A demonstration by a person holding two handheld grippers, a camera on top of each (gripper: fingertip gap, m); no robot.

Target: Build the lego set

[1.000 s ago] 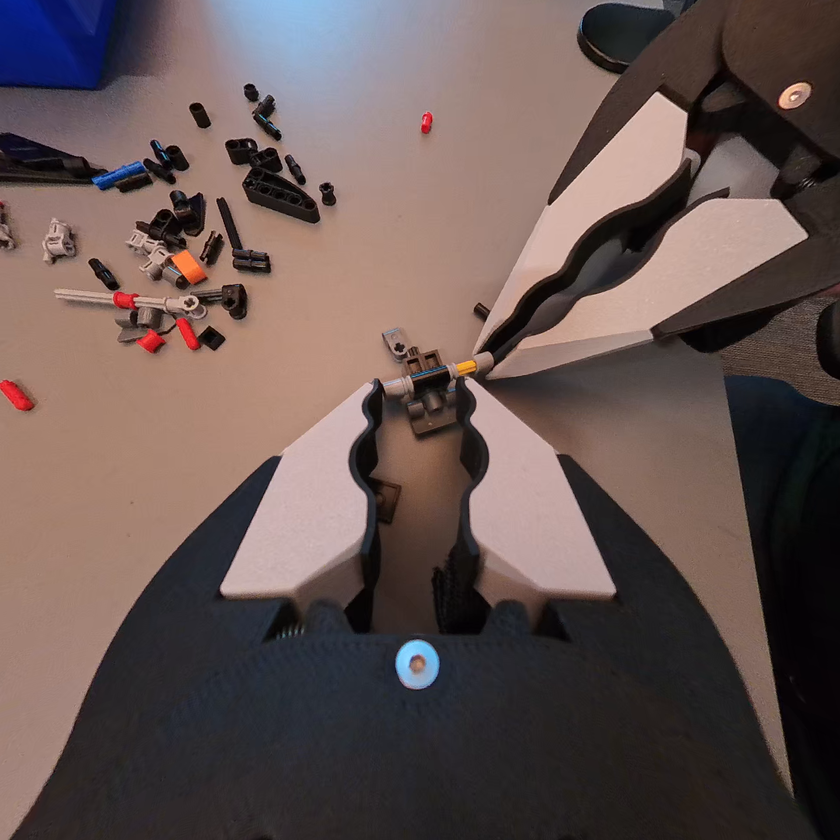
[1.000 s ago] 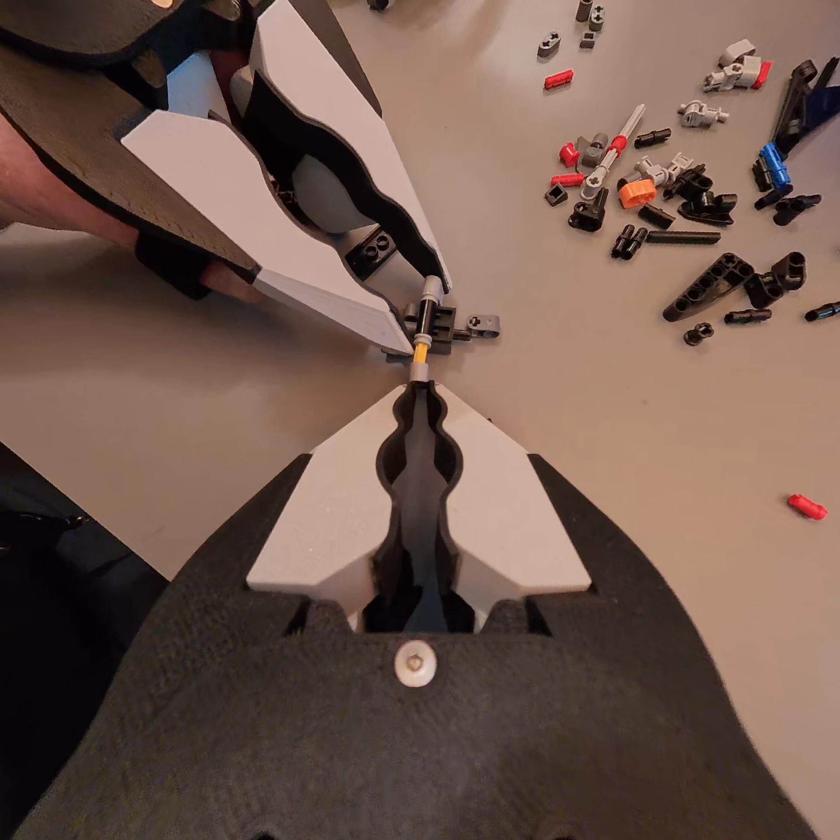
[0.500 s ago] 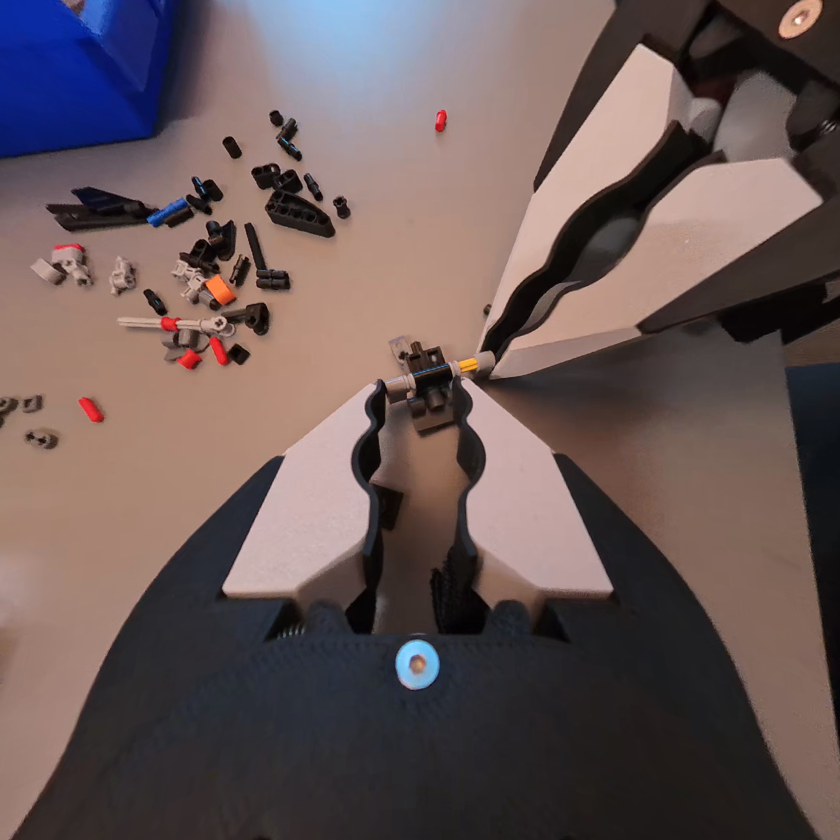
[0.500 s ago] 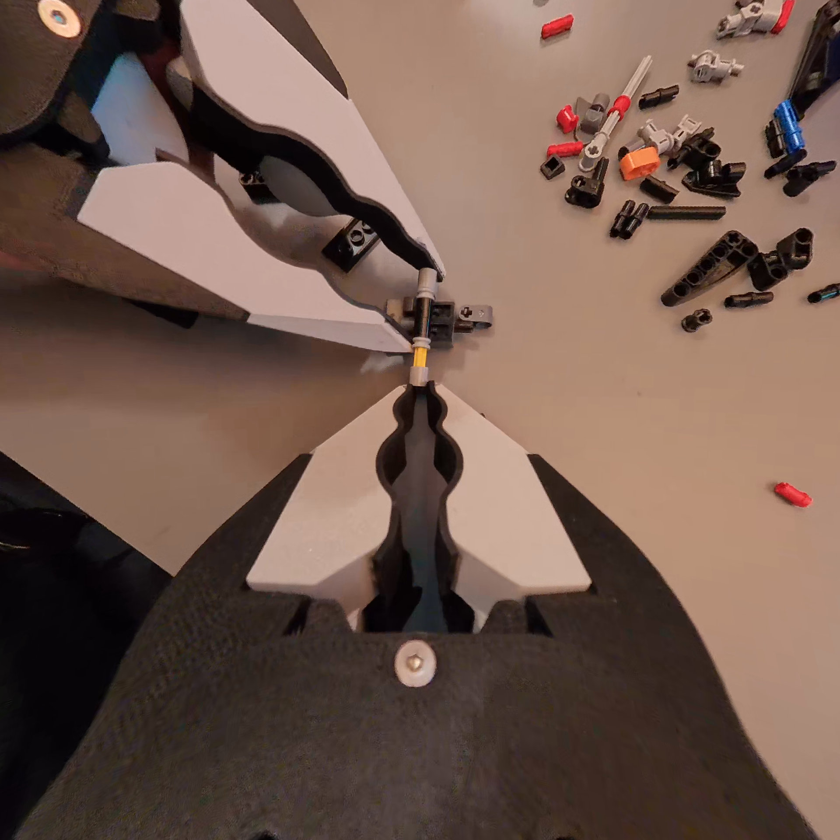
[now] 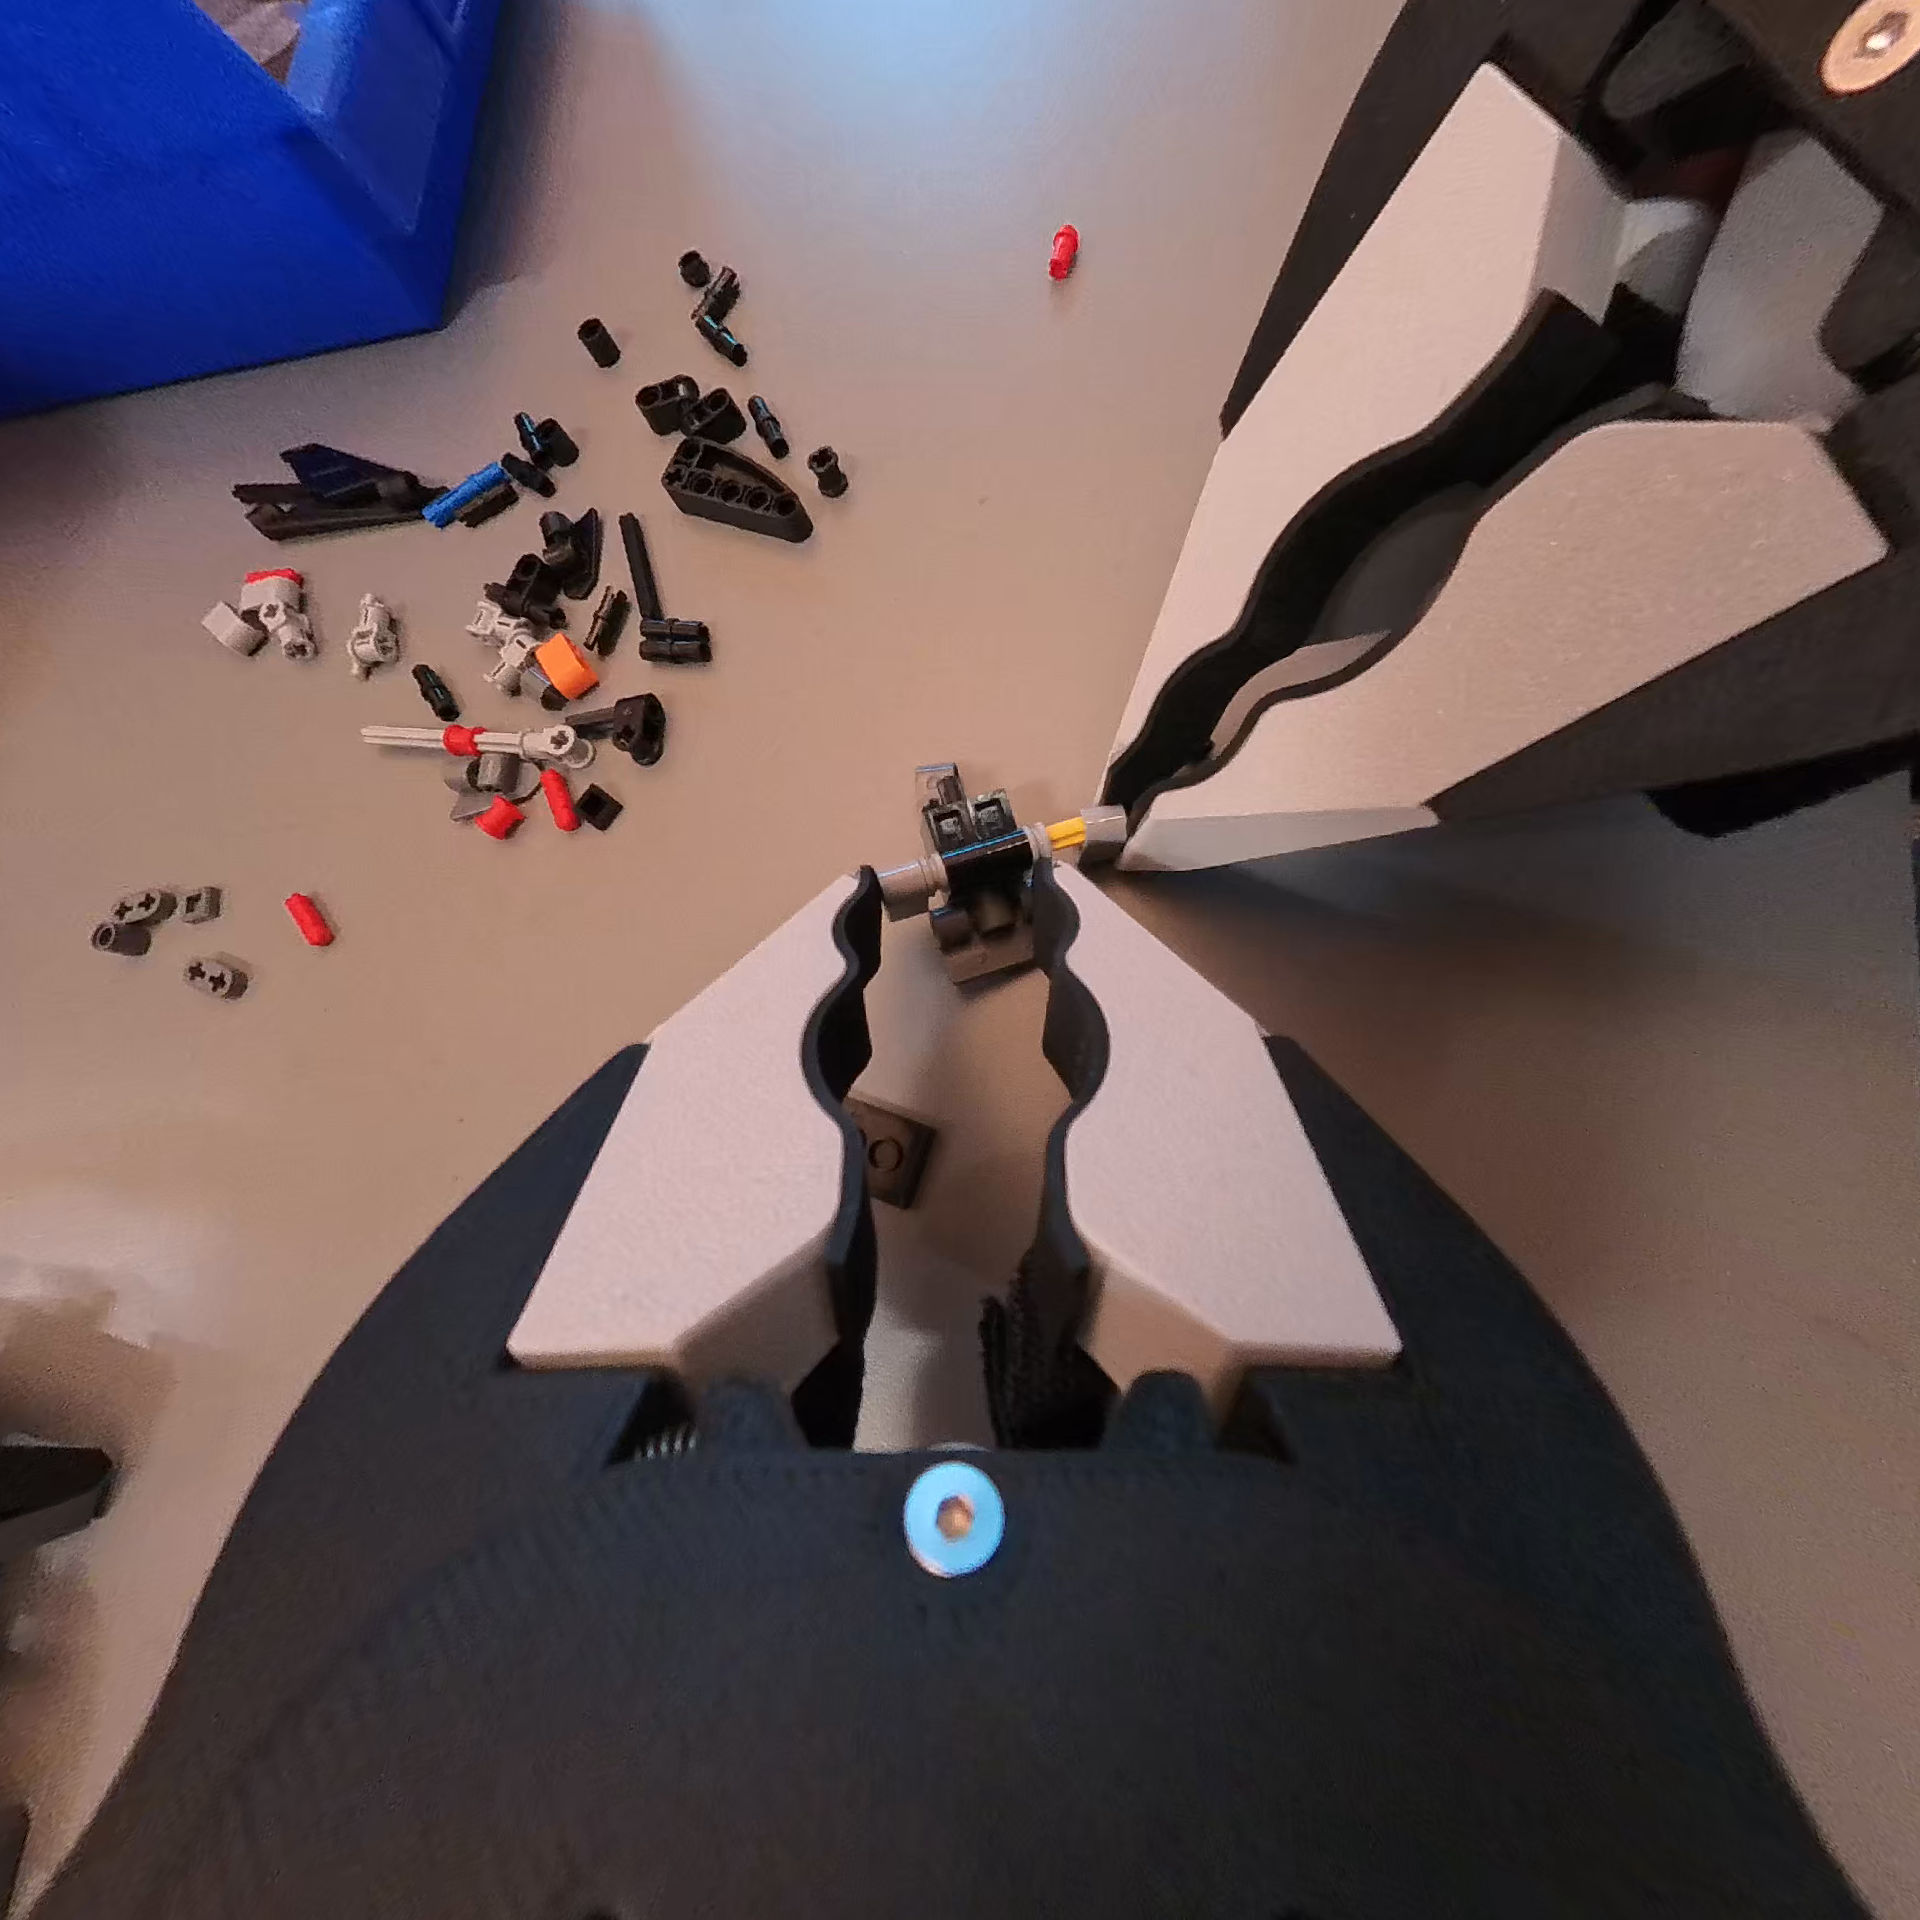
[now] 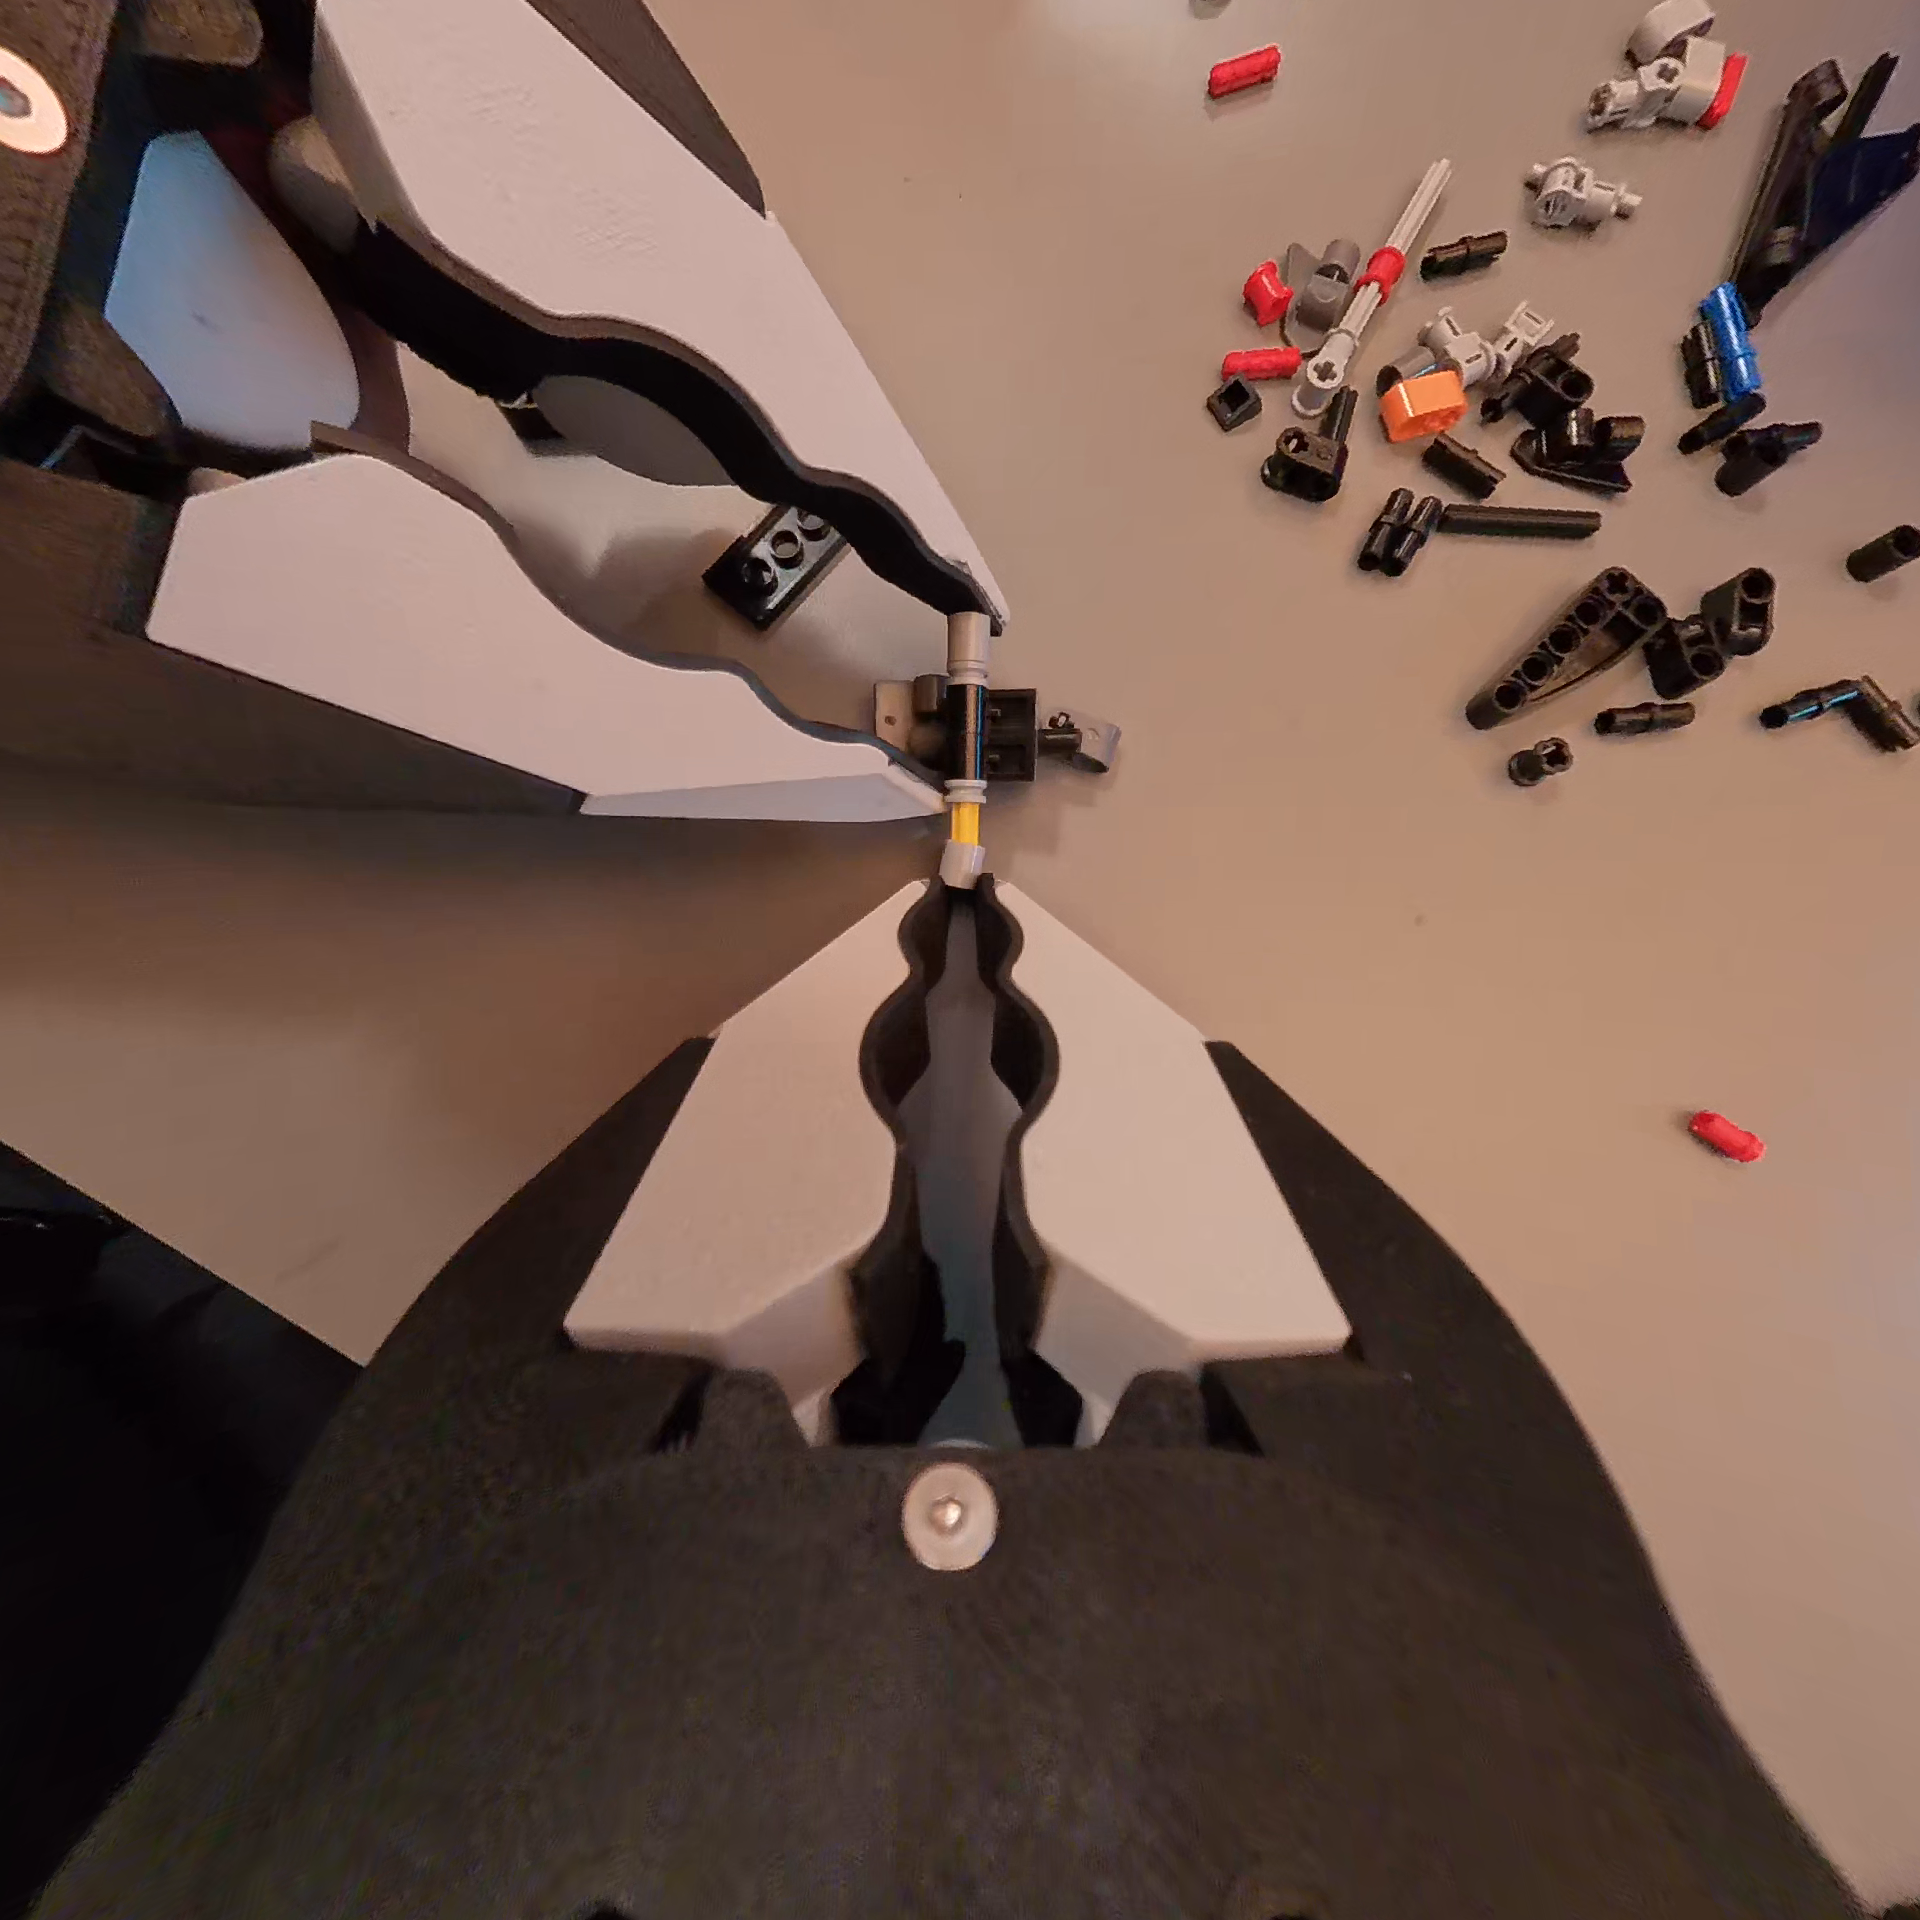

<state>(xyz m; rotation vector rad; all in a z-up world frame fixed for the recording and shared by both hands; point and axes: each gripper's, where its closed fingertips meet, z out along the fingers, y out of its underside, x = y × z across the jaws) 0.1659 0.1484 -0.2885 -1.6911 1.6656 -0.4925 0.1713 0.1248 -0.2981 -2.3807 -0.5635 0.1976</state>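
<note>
While clamped between the left claw tips just above the counter, small black lego assembly likely light, rigid, slick plastic, apt to twist or pop apart under side load; best held by the blocky body. Right claw pinched shut on the grey bush capping the yellow axle. Long axis running along that axle, pointing straight toward the right claw.

The small assembly sits between the fingertips of the left gripper. The right gripper meets it from three o'clock. Loose pieces lie scattered on the table toward ten o'clock, a box behind them.
</note>
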